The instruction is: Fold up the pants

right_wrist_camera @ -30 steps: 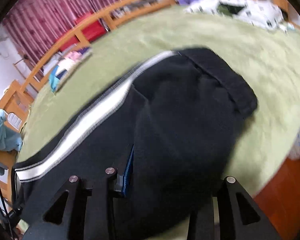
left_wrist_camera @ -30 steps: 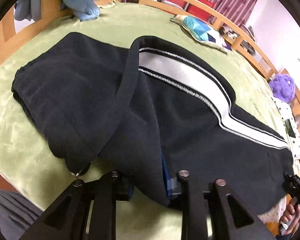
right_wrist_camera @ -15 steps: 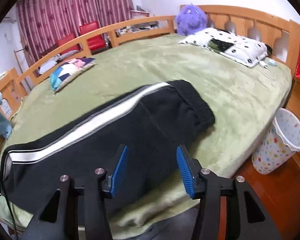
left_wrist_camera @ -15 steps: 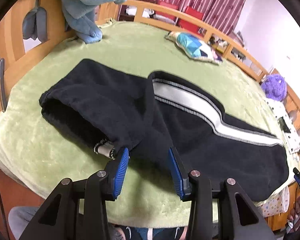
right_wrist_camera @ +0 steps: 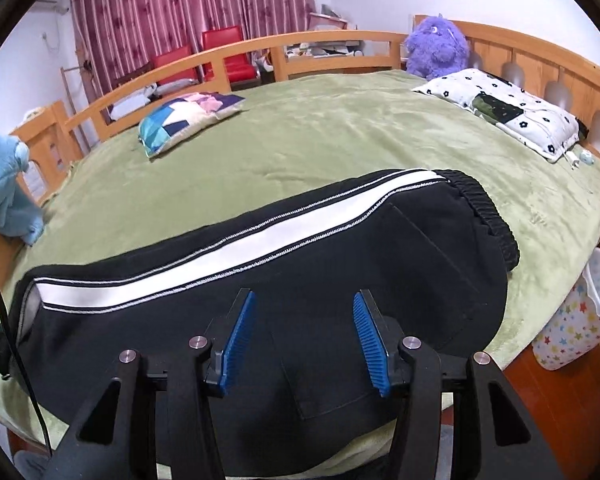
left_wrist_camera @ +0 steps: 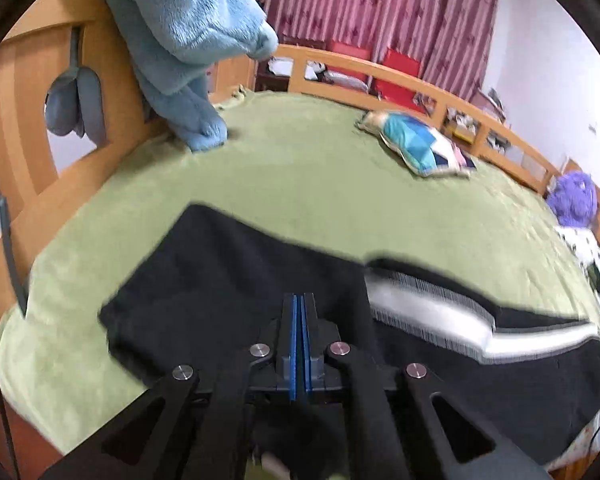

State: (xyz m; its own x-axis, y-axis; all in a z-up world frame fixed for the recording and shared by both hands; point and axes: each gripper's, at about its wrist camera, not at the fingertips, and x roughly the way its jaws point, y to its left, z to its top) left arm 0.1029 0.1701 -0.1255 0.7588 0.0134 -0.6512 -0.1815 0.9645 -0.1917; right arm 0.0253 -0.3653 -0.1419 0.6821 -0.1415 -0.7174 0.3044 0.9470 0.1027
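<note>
Hovering, your left gripper [left_wrist_camera: 299,334] is pinched empty and your right gripper [right_wrist_camera: 303,334] gapes at six o'clock over the black white-striped fleece pants [right_wrist_camera: 340,264], freed for regrasping.

A: How many garments lie on the bed?
B: One pair of black pants [right_wrist_camera: 340,280] with one white side stripe [right_wrist_camera: 236,252].
A: And cushions?
B: One patchwork cushion [right_wrist_camera: 188,120] at the far left, one flowered pillow [right_wrist_camera: 500,108] at the far right.
A: Toys?
B: One purple plush [right_wrist_camera: 436,48], one blue plush [left_wrist_camera: 188,52].
A: Chairs?
B: Two red chairs [right_wrist_camera: 220,48].
</note>
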